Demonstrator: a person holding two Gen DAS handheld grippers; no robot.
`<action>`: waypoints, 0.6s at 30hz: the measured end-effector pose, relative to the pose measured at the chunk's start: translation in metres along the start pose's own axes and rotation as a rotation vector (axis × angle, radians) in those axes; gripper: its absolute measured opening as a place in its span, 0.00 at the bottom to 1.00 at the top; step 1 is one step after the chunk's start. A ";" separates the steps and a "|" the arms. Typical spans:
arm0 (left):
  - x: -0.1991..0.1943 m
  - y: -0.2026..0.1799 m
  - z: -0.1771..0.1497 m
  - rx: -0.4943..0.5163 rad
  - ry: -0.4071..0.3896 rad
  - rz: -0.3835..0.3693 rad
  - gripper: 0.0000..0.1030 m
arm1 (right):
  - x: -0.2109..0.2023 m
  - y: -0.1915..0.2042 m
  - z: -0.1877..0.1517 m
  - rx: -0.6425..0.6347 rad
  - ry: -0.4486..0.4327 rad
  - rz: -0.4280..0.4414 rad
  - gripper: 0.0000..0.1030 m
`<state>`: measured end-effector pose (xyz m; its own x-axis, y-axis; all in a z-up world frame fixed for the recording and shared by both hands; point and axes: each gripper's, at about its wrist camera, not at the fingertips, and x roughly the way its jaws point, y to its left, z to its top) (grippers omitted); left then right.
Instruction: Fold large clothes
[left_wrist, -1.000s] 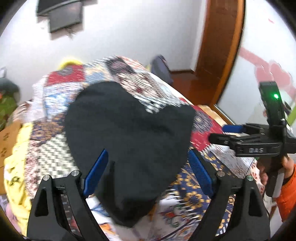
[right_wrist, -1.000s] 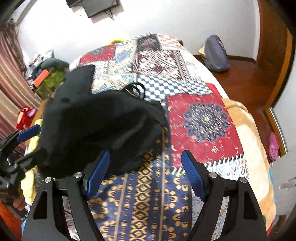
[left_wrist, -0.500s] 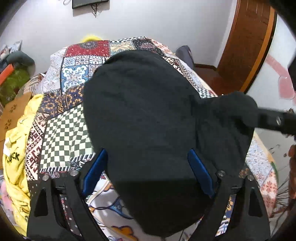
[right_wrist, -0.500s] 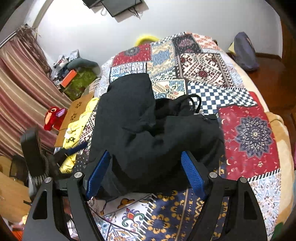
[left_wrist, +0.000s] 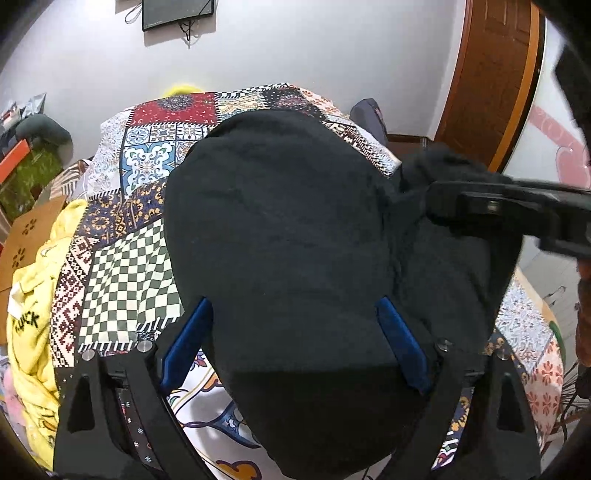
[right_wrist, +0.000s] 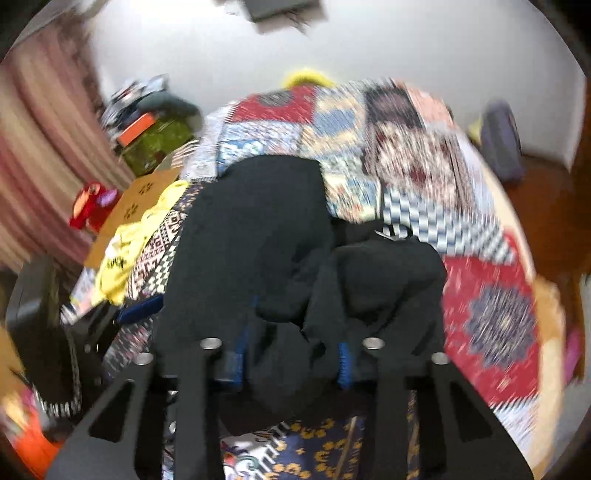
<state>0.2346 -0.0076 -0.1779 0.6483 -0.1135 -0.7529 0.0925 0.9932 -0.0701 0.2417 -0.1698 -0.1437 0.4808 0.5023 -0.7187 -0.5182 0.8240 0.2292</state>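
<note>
A large black garment (left_wrist: 280, 229) lies along the patchwork bedspread (left_wrist: 129, 277). My left gripper (left_wrist: 293, 302) stands open, its blue pads (left_wrist: 184, 347) wide apart on either side of the garment's near end, not pressing it. My right gripper (right_wrist: 291, 354) is closing its jaws on a bunched fold of the same black garment (right_wrist: 369, 280), and fabric fills the gap between its pads (right_wrist: 345, 363). In the left wrist view the right gripper (left_wrist: 443, 195) reaches in from the right, with fabric gathered around its tip. The right wrist view is motion-blurred.
A yellow garment (left_wrist: 33, 295) and a cardboard box (left_wrist: 29, 232) sit off the bed's left side. A dark bag (left_wrist: 369, 114) lies on the floor beyond the bed, near a wooden door (left_wrist: 491, 74). A screen (left_wrist: 177, 14) hangs on the far wall.
My right gripper came in to the garment's right part and its jaws narrowed onto a fold of fabric. My left gripper sank toward the garment's near end a second ago and has stayed open since.
</note>
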 end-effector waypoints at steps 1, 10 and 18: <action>-0.002 0.002 0.000 -0.012 -0.002 -0.020 0.89 | -0.005 0.007 -0.002 -0.049 -0.024 -0.008 0.25; 0.005 -0.013 0.002 0.053 0.019 0.011 0.92 | 0.005 -0.030 -0.030 -0.026 -0.011 0.026 0.21; 0.019 -0.034 0.000 0.142 0.028 0.060 0.98 | 0.026 -0.068 -0.060 0.116 0.051 0.080 0.21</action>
<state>0.2435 -0.0438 -0.1899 0.6350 -0.0514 -0.7708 0.1616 0.9845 0.0675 0.2467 -0.2282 -0.2175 0.4037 0.5560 -0.7266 -0.4664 0.8083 0.3594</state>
